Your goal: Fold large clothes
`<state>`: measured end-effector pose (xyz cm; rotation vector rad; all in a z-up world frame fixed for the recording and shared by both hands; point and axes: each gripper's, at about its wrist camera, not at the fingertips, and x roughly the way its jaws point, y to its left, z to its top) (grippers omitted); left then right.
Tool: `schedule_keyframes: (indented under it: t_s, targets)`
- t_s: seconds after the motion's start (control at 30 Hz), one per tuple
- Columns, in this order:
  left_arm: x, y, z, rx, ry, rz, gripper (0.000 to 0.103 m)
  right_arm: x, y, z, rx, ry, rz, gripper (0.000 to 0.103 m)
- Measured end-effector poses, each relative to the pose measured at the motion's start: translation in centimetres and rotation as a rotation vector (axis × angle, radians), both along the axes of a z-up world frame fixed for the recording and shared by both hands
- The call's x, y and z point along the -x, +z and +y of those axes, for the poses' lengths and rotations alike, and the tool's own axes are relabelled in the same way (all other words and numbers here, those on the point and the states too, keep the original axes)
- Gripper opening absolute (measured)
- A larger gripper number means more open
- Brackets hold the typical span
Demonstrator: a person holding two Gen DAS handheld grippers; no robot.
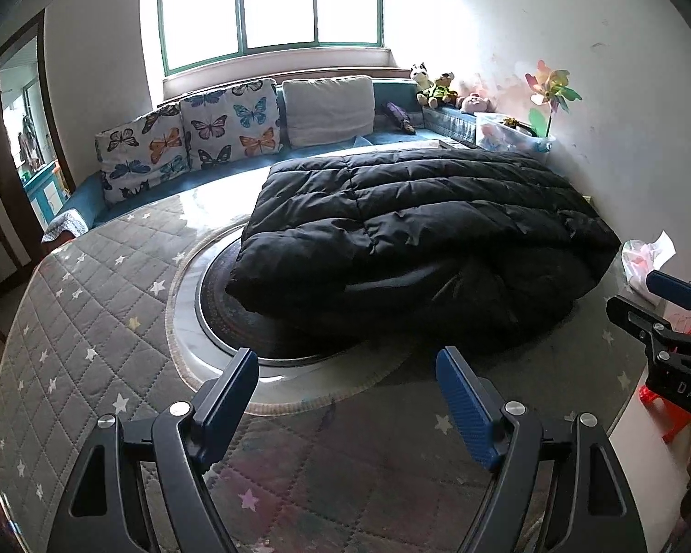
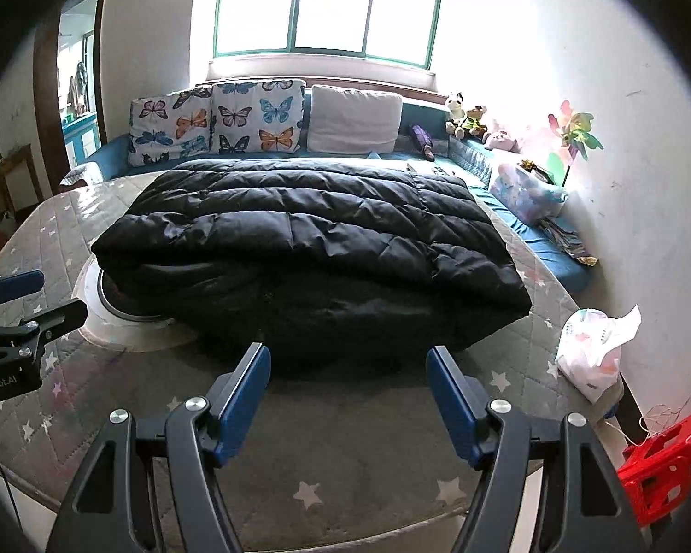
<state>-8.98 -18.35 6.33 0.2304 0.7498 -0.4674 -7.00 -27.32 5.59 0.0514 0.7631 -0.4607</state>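
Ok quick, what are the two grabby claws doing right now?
Left gripper: jaws open, holding nothing, short of the black puffy coat.
Right gripper: jaws open, holding nothing.

Black quilted puffer coat (folded over, puffy) on the round table's middle.

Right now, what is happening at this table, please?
A person holds one tool in each hand and is folding a black puffer coat on the round table. The coat already lies folded into a thick bundle, partly over the table's round centre plate. The left tool and the right tool are both open, hold nothing, and hover just short of the coat's near edge, not touching it.
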Motion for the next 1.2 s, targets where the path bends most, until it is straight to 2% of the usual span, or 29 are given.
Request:
schedule_keyframes:
  t_s: [1.2]
  targets:
    - [1.2,-0.8,-0.2,-0.028,-0.034,-0.018,0.085,0.9,0.3,1.2,-0.004,0.002,-0.017,0.077]
